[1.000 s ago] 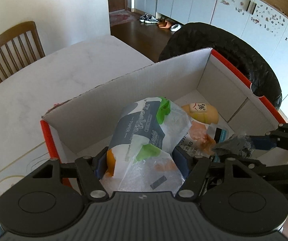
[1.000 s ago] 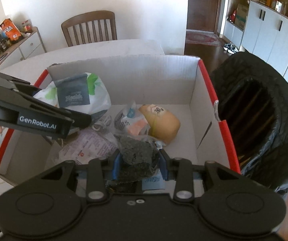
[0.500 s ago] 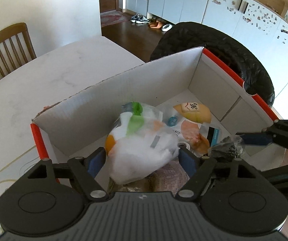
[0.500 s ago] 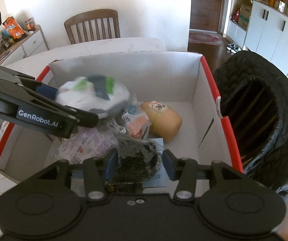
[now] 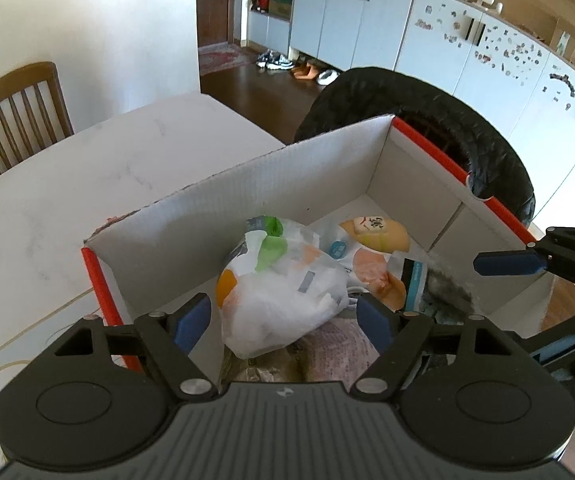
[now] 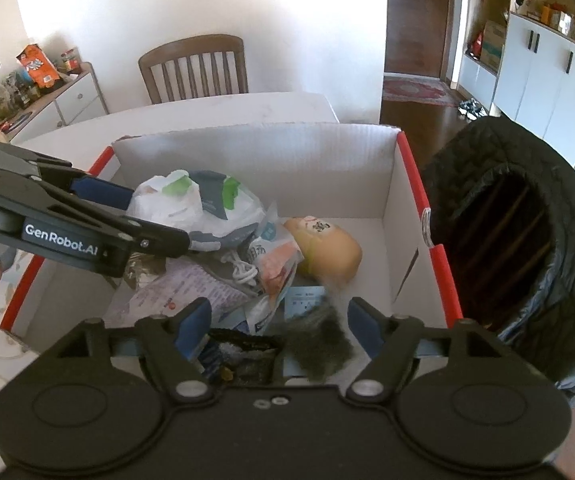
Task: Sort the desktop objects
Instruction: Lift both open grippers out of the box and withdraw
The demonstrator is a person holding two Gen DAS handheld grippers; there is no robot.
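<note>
A white cardboard box (image 5: 287, 184) with red edges (image 6: 327, 152) stands on the table and holds snack packets. My left gripper (image 5: 283, 320) is open above the box; the white, green and grey plastic bag (image 5: 283, 300) lies loose between its fingers on the pile, also in the right wrist view (image 6: 203, 208). My right gripper (image 6: 279, 318) is open; a dark seaweed packet (image 6: 319, 344) is blurred between its fingers, apart from both pads. A yellow bun packet (image 6: 327, 248) lies deeper in the box.
A black-lined waste bin (image 6: 519, 240) stands right of the box. A white marble table (image 5: 87, 200) extends left and back, with a wooden chair (image 6: 195, 68) behind it. A pink printed sheet (image 6: 191, 292) and other wrappers lie in the box.
Both grippers opened. The left let go of the plastic bag, which dropped onto the pile. The right released the dark seaweed packet, which is falling and blurred.
</note>
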